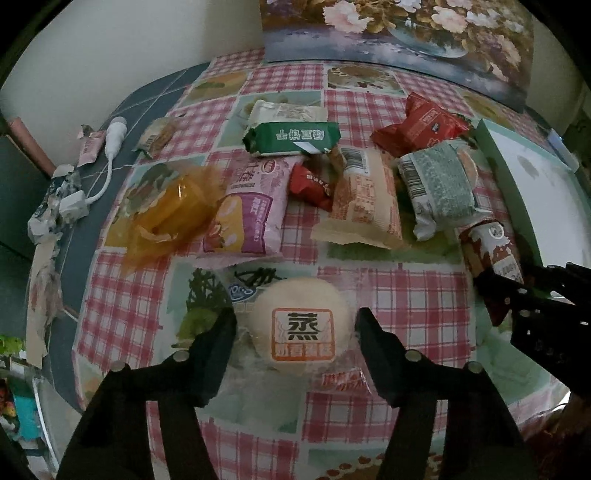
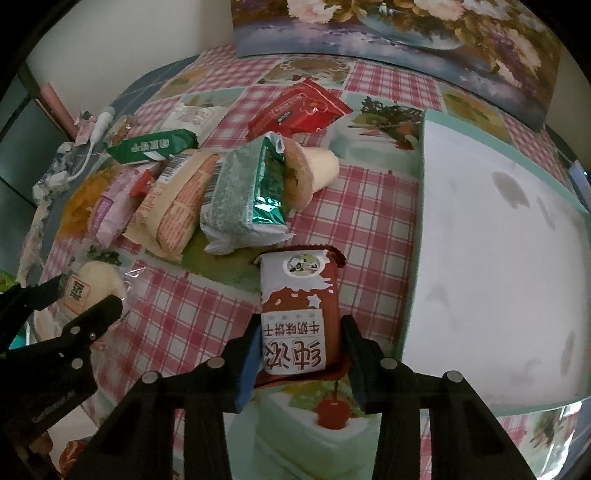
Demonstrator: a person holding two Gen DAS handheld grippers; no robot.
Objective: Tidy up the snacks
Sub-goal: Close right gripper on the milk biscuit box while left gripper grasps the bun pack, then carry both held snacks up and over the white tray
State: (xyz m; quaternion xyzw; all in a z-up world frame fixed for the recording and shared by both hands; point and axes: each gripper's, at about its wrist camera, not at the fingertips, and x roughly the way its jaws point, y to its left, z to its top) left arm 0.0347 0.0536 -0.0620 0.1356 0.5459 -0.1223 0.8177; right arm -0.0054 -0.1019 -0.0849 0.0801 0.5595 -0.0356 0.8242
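Holding brown biscuit packet, right gripper, beside bare white tray

This place is a home, most likely a dining corner. The table is covered with a plastic tablecloth in pink check with printed pictures of food. At 12 o'clock a flower painting leans on a plain white wall. At 9 o'clock a white charger cable lies beside torn paper scraps. Many snack packets lie in the middle, and a pale green tray stands at 3 o'clock.
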